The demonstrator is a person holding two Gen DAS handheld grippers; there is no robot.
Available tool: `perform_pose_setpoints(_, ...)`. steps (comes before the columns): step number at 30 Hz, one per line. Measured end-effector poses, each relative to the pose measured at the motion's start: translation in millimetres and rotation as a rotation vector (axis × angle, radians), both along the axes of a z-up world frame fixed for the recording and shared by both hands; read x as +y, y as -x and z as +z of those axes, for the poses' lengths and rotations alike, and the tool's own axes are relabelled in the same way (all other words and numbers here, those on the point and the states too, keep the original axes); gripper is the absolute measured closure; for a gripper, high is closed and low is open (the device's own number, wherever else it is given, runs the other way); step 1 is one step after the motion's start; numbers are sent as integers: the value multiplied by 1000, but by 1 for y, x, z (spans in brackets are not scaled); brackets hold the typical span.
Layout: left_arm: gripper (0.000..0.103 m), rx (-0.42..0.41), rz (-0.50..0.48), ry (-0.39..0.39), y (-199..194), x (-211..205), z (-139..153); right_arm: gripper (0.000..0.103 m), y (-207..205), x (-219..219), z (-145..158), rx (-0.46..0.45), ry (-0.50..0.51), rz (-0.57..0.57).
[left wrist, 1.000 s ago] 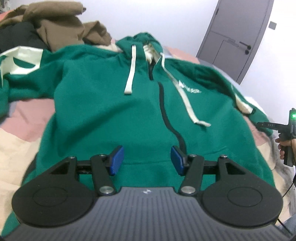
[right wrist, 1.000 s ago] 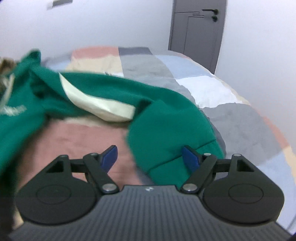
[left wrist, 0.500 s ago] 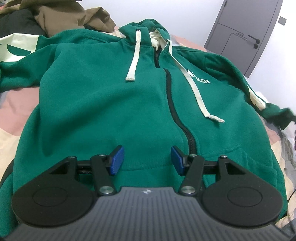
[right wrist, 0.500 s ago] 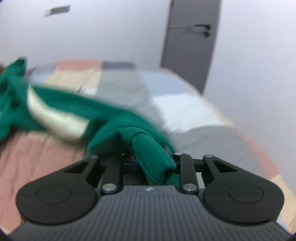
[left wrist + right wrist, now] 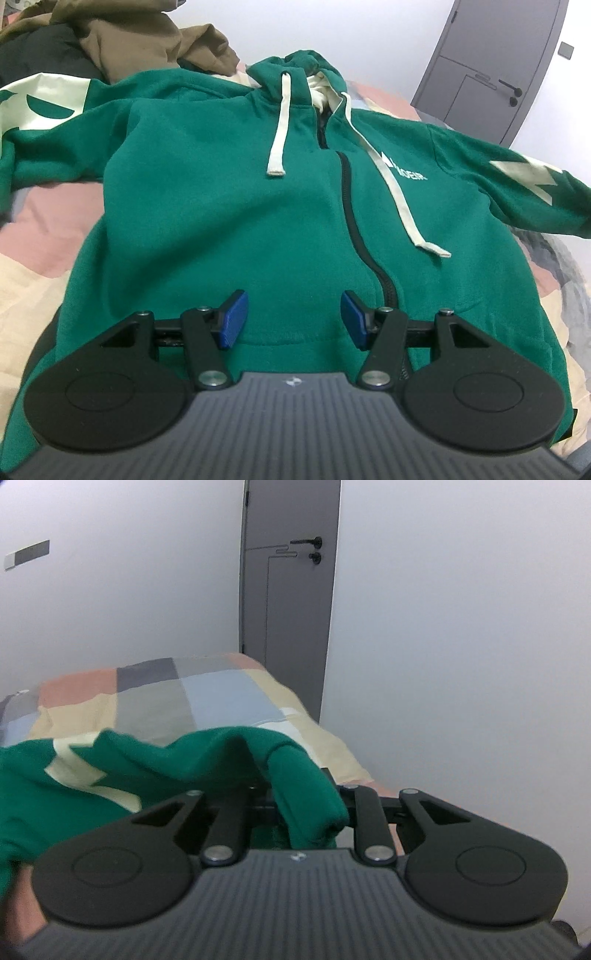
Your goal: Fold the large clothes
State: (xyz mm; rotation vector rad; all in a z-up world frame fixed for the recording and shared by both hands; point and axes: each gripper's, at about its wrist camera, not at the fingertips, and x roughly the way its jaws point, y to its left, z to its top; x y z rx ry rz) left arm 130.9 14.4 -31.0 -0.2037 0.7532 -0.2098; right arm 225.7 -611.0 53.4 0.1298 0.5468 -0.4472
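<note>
hoodie [image 5: 229, 206] face-up on bed [image 5: 33, 266], long axis hem-to-hood up the frame | sleeve [image 5: 303, 794] lower centre, pinched in right gripper [image 5: 295, 812] closed jaws | left gripper [image 5: 290, 319] jaws wide, empty, at hem | left view alone shows body; right, the grip

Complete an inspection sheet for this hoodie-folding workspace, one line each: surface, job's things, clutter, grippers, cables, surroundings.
Surface: bed with a patchwork cover.
Job's things: green hoodie lying front up, zip closed, both drawstrings on the chest; its sleeve is lifted off the bed.
Clutter: brown and black clothes heaped behind the hoodie.
Grippers: left gripper open above the hem, holding nothing; right gripper shut on the sleeve.
Cables: nothing seen.
Surroundings: white walls, grey door closed beyond the bed.
</note>
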Motion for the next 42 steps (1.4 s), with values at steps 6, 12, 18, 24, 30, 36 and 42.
perform_pose_setpoints(6, 41, -9, -1, 37, 7, 7, 4, 82, 10, 41, 60, 79, -135, 61)
perform_pose_setpoints(12, 41, -34, 0, 85, 20, 21, 12, 83, 53, 107, 141, 65, -180, 196)
perform_pose_setpoints(18, 41, -76, -12, 147, 41, 40, 27, 83, 97, 214, 193, 74, -181, 423)
perform_pose_setpoints(24, 41, -106, -2, 213, 59, 65, 40, 83, 123, 343, 185, 125, -174, 665)
perform_pose_setpoints(30, 41, -131, 38, 254, 65, 86, 46, 83, 138, 462, 131, 208, -229, 830)
perform_pose_setpoints(36, 41, -128, 72, 285, 68, 108, 45, 81, 133, 537, 41, 334, -328, 857)
perform_pose_setpoints(42, 41, -126, 90, 299, 66, 122, 45, 53, 135, 560, -20, 420, -414, 836)
